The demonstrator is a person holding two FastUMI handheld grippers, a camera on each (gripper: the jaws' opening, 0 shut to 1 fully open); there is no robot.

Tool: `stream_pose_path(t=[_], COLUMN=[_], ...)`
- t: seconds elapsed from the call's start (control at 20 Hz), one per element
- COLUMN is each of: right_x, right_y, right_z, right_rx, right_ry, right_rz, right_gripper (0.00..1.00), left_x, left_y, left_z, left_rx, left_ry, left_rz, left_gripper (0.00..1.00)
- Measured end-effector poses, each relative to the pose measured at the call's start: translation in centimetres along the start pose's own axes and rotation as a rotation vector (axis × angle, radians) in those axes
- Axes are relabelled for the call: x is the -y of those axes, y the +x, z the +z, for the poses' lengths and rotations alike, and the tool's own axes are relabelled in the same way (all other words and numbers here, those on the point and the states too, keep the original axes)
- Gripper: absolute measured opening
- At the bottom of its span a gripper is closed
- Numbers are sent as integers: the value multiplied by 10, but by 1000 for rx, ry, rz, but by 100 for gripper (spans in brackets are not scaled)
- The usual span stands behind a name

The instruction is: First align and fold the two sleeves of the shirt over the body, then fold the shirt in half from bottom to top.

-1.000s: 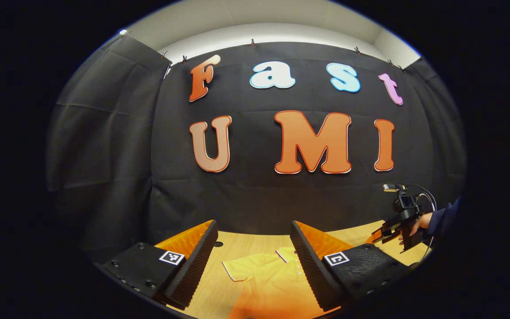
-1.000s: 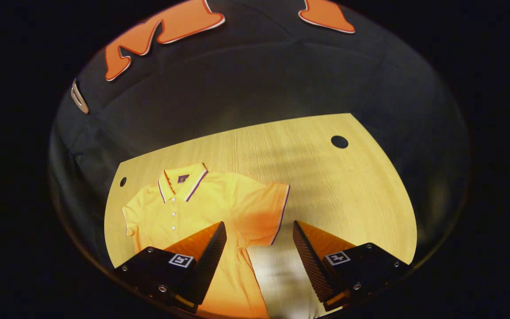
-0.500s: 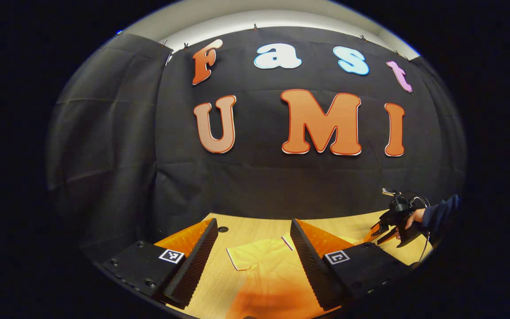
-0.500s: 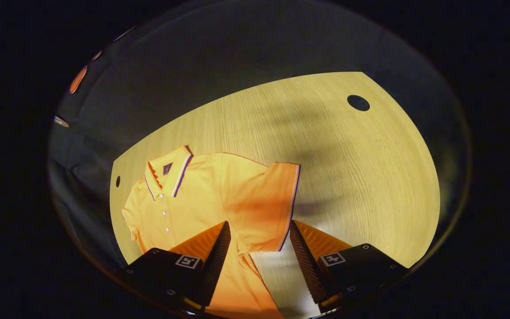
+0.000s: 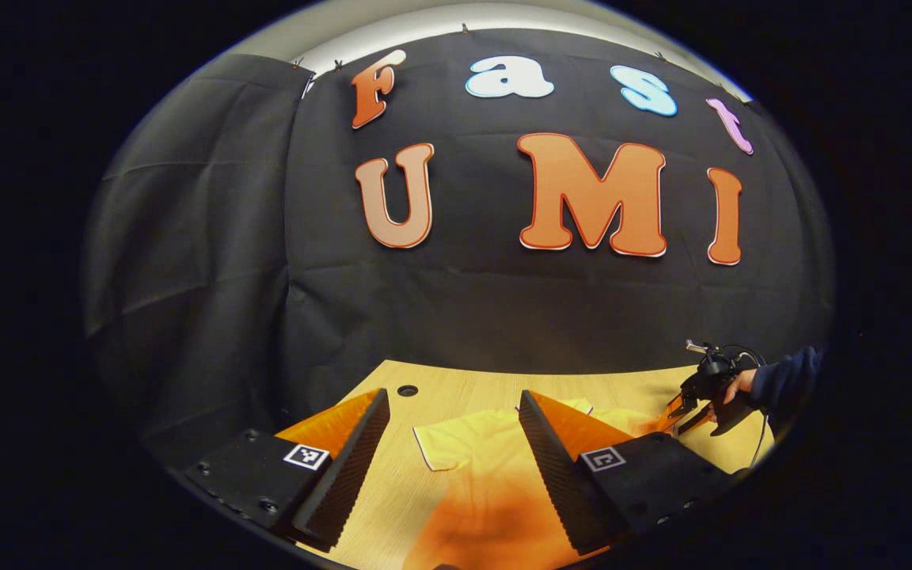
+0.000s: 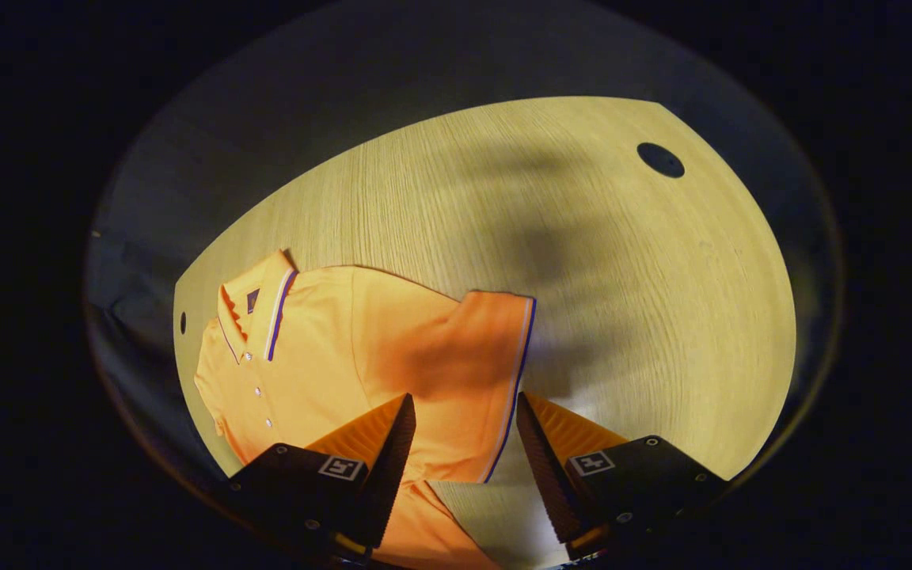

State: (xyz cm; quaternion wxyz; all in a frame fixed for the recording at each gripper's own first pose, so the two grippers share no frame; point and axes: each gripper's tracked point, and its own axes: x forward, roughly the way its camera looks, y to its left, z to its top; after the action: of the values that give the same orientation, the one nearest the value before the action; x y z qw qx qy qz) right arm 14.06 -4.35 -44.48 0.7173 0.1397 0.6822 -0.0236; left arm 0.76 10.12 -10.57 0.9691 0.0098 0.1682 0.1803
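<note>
Left gripper (image 5: 452, 431), seen in the left gripper view, points forward and slightly down, its two fingers spread wide apart, gripping nothing. Right gripper (image 6: 464, 431), seen in the right gripper view, tilts steeply downward, fingers likewise parted. Far right, a hand (image 5: 735, 386) in a dark sleeve (image 5: 784, 381) grips it.

right gripper (image 6: 464, 404): lowered toward the shirt (image 6: 329, 356), fingers wide apart, now straddling the sleeve (image 6: 472, 372) hem.
sleeve: larger and nearer in the right gripper view than a second ago.
left gripper (image 5: 452, 400): tipped downward, more table (image 5: 456, 384) and shirt in sight.
right gripper in left gripper view (image 5: 682, 408): dropped lower, close above the cloth.
</note>
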Motion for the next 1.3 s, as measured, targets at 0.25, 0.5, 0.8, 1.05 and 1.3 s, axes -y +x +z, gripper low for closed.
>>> stream_pose_path(t=[0.25, 0.5, 0.8, 1.05, 1.3], right_x=[-1, 18, 14, -11, -62], right_y=[18, 12, 13, -6, -36], right_z=[-6, -3, -2, 9, 13], right_rx=[-22, -52, 14, 73, 112], right_ry=[-5, 41, -49, 15, -5], right_rz=[-31, -117, -123, -42, 80], right_gripper=[71, 49, 7, 6, 6], left_x=[-3, -7, -10, -20, -31], left_y=[4, 16, 17, 13, 14], left_z=[-7, -10, -15, -10, -20], left_rx=[-32, -40, -38, -15, -31], left_ry=[-8, -15, -39, -33, -62], left_rz=[10, 13, 5, 9, 17], left_gripper=[99, 99, 99, 99, 99])
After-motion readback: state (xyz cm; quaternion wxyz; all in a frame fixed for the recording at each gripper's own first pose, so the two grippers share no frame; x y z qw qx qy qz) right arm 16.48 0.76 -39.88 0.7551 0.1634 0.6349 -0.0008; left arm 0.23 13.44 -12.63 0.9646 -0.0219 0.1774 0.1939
